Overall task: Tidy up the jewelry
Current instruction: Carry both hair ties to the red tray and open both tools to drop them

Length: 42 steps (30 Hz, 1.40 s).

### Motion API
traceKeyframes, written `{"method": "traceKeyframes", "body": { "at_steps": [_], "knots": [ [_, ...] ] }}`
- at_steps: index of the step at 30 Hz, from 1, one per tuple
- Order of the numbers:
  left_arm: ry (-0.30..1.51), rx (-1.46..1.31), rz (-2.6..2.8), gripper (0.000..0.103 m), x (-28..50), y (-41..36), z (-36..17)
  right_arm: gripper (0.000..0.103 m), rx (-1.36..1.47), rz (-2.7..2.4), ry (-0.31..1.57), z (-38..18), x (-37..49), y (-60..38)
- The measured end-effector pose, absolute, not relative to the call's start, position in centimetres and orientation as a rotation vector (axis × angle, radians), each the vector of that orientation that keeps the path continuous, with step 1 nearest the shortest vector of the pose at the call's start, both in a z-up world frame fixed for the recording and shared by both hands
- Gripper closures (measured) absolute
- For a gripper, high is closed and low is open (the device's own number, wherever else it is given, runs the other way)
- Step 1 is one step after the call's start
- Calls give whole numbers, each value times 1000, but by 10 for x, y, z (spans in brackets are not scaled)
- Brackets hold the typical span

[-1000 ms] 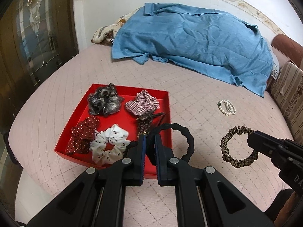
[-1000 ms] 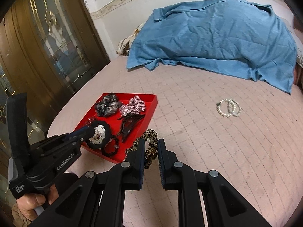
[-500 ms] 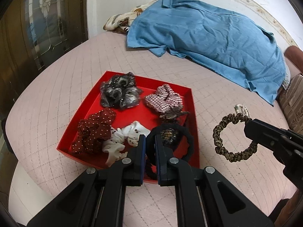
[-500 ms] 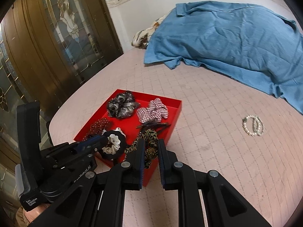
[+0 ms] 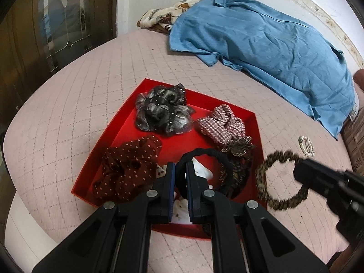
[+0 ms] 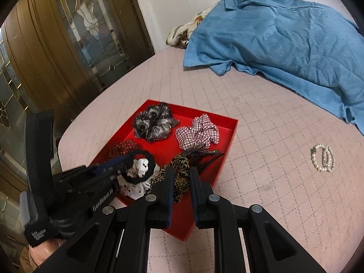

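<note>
Jaws of the left gripper (image 5: 180, 173), at lower centre of the left wrist view, pinch a black hair tie (image 5: 206, 170) by its near arc, the ring hanging over the red tray (image 5: 127, 122) on the pink quilt (image 5: 68, 95). Further right, the right gripper (image 6: 180, 177) pinches a leopard-print scrunchie (image 5: 281, 180) that hangs by the tray's right rim. At far right a pearl bracelet (image 6: 323, 158) lies alone on the quilt, well apart from the tray. Both held bands look light, soft and limp, so a pinch on any part of the ring should do. The bracelet likely handles differently: smooth beads may slip, so gripping across both strands seems wiser.
</note>
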<state>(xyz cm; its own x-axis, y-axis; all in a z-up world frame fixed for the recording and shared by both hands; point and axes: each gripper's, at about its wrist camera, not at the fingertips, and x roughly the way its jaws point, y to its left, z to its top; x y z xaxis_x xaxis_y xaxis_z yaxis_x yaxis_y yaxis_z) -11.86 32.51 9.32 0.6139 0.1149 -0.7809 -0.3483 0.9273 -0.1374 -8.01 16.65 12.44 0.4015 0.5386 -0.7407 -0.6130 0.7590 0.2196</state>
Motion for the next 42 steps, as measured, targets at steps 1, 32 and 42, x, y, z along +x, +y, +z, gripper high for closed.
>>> {"method": "traceKeyframes", "body": {
  "at_steps": [1,32,42],
  "knots": [
    [873,-289,273,94,-118,326,92,88,-101,730,906,121,-80,169],
    [918,-273,283,94,-81,342,66,88,-176,756,1023,66,-77,196],
    [919,-269,286,94,-80,340,67,88,-173,757,1023,66,-77,195]
  ]
}}
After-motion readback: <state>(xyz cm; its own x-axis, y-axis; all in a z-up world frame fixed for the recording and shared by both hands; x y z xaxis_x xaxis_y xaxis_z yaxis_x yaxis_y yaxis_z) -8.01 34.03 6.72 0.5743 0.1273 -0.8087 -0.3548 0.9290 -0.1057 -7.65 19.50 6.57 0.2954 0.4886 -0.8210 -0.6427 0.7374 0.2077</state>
